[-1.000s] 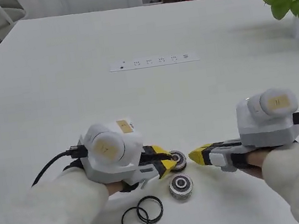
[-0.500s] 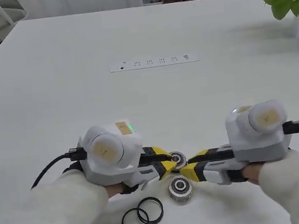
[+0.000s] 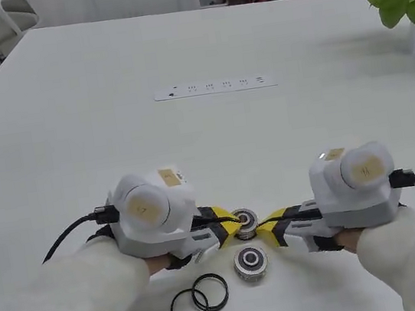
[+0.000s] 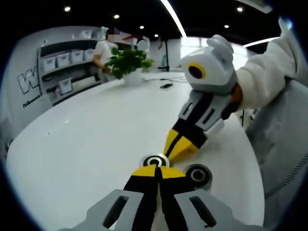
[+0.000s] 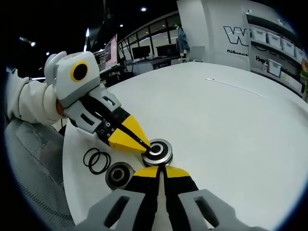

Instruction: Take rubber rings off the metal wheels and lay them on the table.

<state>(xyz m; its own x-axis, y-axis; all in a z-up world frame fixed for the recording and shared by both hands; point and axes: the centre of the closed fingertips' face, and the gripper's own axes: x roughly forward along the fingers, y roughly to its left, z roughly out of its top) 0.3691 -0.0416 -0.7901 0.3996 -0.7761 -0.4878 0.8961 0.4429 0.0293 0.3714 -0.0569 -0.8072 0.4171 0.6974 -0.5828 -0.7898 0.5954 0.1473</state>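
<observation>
The left claw point(image 3: 231, 225) and right claw point(image 3: 267, 224) lie low, both squeezed tight, tips meeting at one metal wheel point(image 3: 245, 219). Bare table point(image 3: 213, 139) stretches beyond.

Table point(image 3: 190, 142): white top, smooth and matt, beneath your hands.
Far wheel point(image 3: 245, 220): bright glossy metal hub, dark outer band.
Near wheel point(image 3: 251, 260): same glossy metal, dark rim.
Loose rings point(image 3: 200, 299): thin black rubber, matt, near left.
Your left gripper point(image 3: 233, 225): smooth white-grey plastic shell, yellow-black jaws.
Your right gripper point(image 3: 262, 227): the same plastic, satin finish.
Your sleeves point(image 3: 66, 307): white fleecy cloth, soft nap.
Socket strip point(image 3: 215, 87): flat white plastic, far centre.
</observation>
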